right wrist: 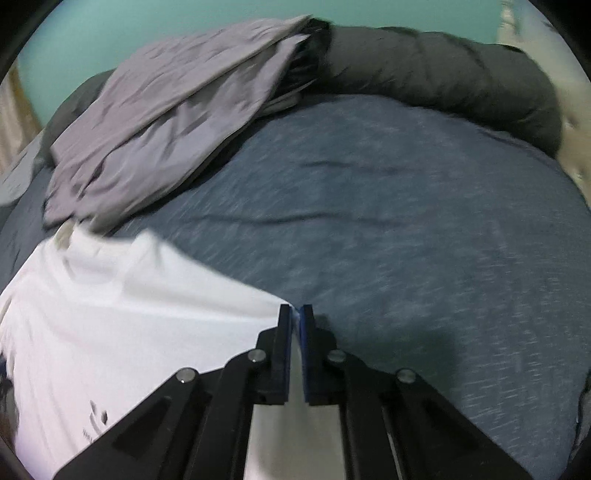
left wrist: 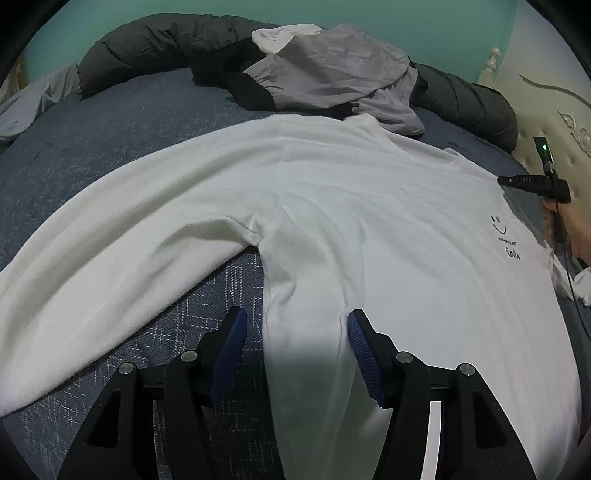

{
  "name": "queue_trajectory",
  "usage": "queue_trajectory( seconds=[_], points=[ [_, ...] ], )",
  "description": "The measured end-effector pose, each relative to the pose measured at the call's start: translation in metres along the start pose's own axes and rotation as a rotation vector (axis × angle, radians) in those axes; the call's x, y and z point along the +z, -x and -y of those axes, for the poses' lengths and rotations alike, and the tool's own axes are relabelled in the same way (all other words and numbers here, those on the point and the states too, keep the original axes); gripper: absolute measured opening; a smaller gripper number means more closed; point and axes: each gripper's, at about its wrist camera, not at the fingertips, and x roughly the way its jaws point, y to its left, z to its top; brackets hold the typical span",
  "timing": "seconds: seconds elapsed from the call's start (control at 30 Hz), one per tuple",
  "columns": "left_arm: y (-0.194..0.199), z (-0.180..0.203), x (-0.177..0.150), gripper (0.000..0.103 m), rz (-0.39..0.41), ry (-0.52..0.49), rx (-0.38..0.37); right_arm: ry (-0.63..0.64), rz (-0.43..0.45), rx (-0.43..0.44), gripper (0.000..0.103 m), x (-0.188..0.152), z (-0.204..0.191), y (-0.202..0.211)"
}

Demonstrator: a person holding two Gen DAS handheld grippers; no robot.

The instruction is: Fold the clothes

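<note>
White shirt (left wrist: 332, 206) w/ small black smiley print (left wrist: 498, 225) is lying on a dark blue bedspread (left wrist: 110, 140) flecked w/ pale woven lines. Grey garment (left wrist: 332, 74) and dark olive quilted jacket (left wrist: 147, 40) are showing behind, teal wall (left wrist: 332, 11) beyond. Black grippers, blue pads (left wrist: 360, 350).

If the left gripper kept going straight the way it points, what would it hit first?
Most likely the white T-shirt: the left gripper is open and angled down, with the shirt's side edge between its fingers. The blue bed cover lies just beneath; depth is unclear.
</note>
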Motion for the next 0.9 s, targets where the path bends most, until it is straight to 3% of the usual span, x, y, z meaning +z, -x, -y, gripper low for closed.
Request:
queue_trajectory(
  seconds=[0.2,0.37,0.47,0.57,0.67,0.8,0.9],
  points=[
    [-0.001,0.002,-0.001,0.062,0.001,-0.011,0.008,0.029,-0.054,-0.061,0.003,0.007,-0.002,-0.023],
    [-0.001,0.001,-0.002,0.063,0.002,-0.010,0.004,-0.021,-0.077,-0.056,0.004,0.000,0.006,-0.027],
    [-0.001,0.000,-0.001,0.063,0.002,-0.004,-0.003,-0.042,-0.049,-0.078,0.018,0.003,0.004,-0.017],
    [-0.001,-0.002,0.000,0.064,0.002,0.009,-0.015,-0.078,0.022,-0.098,0.022,-0.005,-0.001,0.006],
    [-0.001,-0.003,0.001,0.064,-0.002,0.021,-0.025,-0.095,0.118,-0.074,0.031,-0.026,-0.018,0.043],
    [0.004,-0.003,0.004,0.064,-0.020,0.027,-0.054,-0.173,0.193,0.116,0.041,-0.078,-0.041,0.092],
    [0.020,-0.006,0.015,0.064,0.012,0.040,-0.082,-0.183,0.190,0.193,0.045,-0.123,-0.059,0.114]
  ],
)
